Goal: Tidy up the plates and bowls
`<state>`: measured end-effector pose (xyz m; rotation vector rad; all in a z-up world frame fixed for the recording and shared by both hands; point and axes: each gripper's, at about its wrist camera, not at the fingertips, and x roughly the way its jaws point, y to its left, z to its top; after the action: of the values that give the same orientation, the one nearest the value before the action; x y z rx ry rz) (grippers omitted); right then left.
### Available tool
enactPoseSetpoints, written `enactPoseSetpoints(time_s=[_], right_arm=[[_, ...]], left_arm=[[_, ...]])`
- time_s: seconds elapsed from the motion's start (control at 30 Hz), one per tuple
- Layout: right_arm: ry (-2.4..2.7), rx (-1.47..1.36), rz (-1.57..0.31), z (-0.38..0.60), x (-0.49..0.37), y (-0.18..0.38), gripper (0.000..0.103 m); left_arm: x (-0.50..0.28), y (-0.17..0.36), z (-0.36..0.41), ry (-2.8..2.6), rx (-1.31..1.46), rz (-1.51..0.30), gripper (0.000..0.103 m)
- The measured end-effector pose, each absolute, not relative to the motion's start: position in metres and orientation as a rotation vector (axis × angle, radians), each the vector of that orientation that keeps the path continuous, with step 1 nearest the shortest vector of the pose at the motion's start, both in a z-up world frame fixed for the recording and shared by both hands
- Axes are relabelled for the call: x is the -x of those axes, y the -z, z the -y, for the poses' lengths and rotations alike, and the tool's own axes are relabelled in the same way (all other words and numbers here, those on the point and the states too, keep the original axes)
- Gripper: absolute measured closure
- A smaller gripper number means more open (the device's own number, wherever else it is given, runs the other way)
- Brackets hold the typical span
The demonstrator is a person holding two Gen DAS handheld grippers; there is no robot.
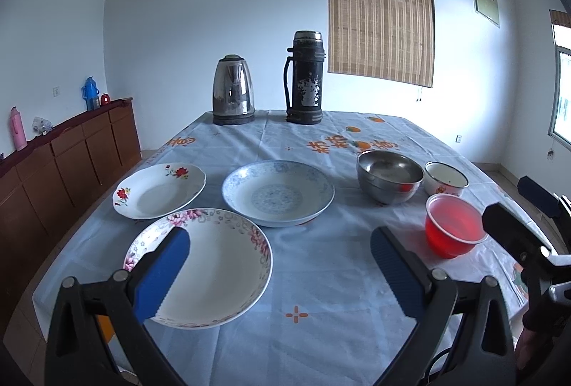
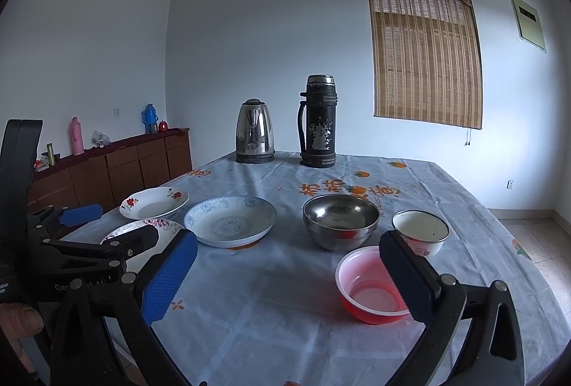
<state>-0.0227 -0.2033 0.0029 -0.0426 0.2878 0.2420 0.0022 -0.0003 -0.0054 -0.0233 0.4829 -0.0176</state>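
Table (image 1: pixel 303 279) under a pale blue printed cloth. Left group: a red-flowered plate (image 1: pixel 158 190), a blue-patterned plate (image 1: pixel 278 191) and a pink-blossom plate (image 1: pixel 210 264), all empty. Right group: a steel bowl (image 1: pixel 389 175), a white enamel bowl (image 1: pixel 445 177) and a red plastic bowl (image 1: pixel 453 225), each holding nothing visible. Left gripper (image 1: pixel 280 273) and right gripper (image 2: pixel 289 277) hover above the cloth, jaws apart, grasping nothing. Kettle (image 1: pixel 233 90) and black flask (image 1: pixel 305 79) stand at the far edge.

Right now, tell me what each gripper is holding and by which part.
Nothing is held. The left gripper is open above the pink-flowered plate, and the right gripper is open by the red plastic bowl, neither touching them.
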Motion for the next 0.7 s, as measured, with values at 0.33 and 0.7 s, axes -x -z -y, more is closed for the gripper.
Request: enactPoseSetpoints(time_s=[0.33, 0.7], right_arm=[[-0.252, 0.059, -0.293, 0.1968, 0.0237, -0.0008, 0.0], [-0.248, 0.063, -0.291, 0.1953, 0.0224, -0.0006, 0.0]], left_arm=[[-0.0015, 0.009, -0.0039, 0.023, 0.033, -0.482, 0.0], [-0.0015, 0.0094, -0.0068, 0.025, 0.036, -0.48, 0.0]])
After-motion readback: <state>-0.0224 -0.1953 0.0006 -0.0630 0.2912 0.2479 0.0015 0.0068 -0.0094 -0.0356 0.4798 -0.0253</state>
